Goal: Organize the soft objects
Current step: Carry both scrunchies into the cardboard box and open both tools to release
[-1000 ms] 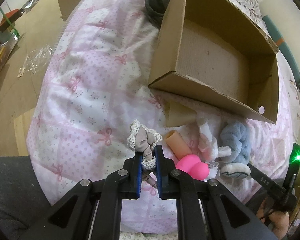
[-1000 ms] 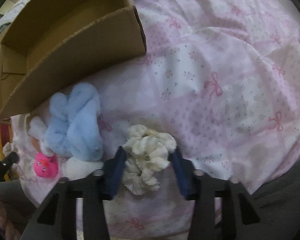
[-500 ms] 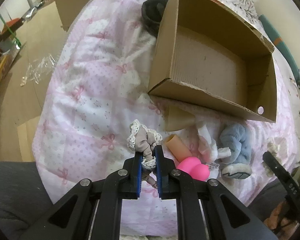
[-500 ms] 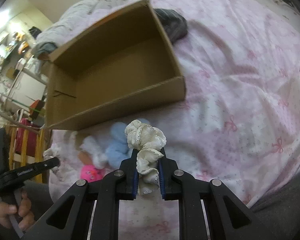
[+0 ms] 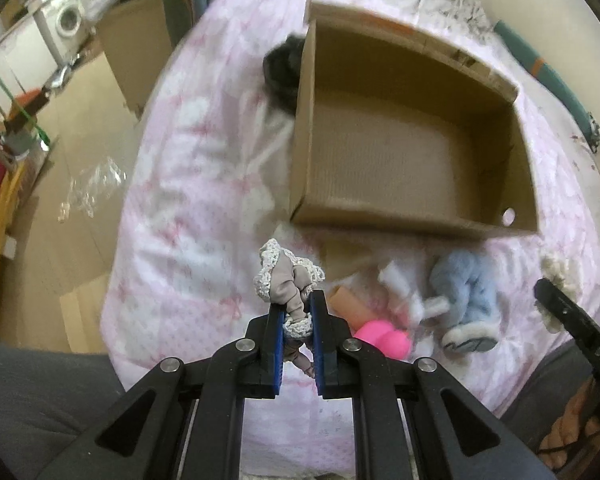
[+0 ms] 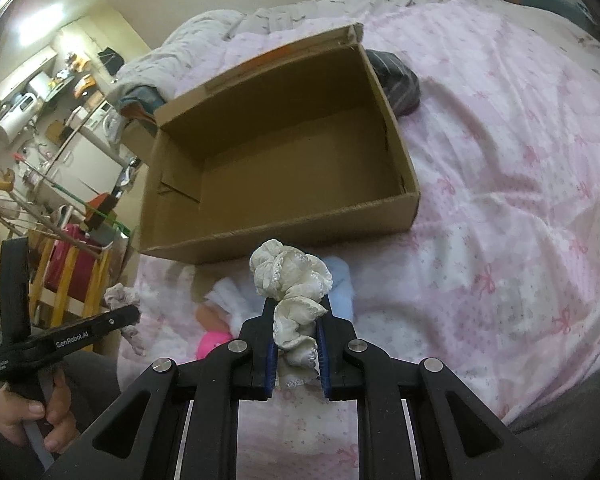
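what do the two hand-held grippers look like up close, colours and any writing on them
Each hand-held gripper, left and right, is a matte black plastic frame with triangular cut-outs, round silver bolt heads at the pivots and blue ribbed pads lining the two fingers. Seen from the right wrist view, the left one's black handle body carries white "GenRobot.AI" lettering and a smaller white label too small to read. No cables show.

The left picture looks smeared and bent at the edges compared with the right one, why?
Left wrist view: the box and quilt are motion-blurred, while the left claw and its beige scrunchie stay sharp. Right wrist view: the box is crisp, with glare from a lamp top left. Both views bulge, with dark corners, from fisheye lenses.
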The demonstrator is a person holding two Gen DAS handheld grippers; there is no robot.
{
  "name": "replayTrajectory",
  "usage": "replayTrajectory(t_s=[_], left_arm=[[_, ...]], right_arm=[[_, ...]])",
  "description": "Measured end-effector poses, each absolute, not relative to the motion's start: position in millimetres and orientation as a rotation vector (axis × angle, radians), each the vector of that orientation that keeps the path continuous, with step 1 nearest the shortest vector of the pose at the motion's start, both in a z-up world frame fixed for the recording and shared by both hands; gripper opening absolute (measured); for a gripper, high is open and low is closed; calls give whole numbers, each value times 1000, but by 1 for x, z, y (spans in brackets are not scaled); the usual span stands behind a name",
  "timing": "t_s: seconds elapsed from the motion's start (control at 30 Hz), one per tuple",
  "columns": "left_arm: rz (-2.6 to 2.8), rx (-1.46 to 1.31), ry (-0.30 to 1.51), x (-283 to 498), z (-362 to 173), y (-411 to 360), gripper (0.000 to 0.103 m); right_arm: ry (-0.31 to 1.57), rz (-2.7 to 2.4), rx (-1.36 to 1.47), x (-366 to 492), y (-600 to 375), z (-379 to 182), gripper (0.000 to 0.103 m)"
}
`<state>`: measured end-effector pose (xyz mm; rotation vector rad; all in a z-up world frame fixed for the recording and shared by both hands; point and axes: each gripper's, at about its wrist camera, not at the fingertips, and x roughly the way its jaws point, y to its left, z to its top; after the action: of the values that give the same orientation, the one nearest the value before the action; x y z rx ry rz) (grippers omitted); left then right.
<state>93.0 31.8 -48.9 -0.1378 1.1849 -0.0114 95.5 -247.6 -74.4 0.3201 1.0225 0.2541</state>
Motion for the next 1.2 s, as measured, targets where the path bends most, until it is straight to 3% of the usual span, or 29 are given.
replayTrajectory(t_s=[0.37, 0.57, 0.7, 1.2], left_arm=[[-107, -65, 1008, 156, 7, 3, 11], [-187, -81, 943, 185, -17, -9, 11], [-190, -142, 1029, 192, -42, -10, 11], [-148, -105, 1043, 191, -54, -15, 11]], right_arm=[[912, 319, 276, 139, -248, -41, 18], [875, 341, 260, 177, -247, -48, 18], [923, 331, 279, 184, -244, -71, 18], [987, 295, 253, 190, -241, -92, 18]])
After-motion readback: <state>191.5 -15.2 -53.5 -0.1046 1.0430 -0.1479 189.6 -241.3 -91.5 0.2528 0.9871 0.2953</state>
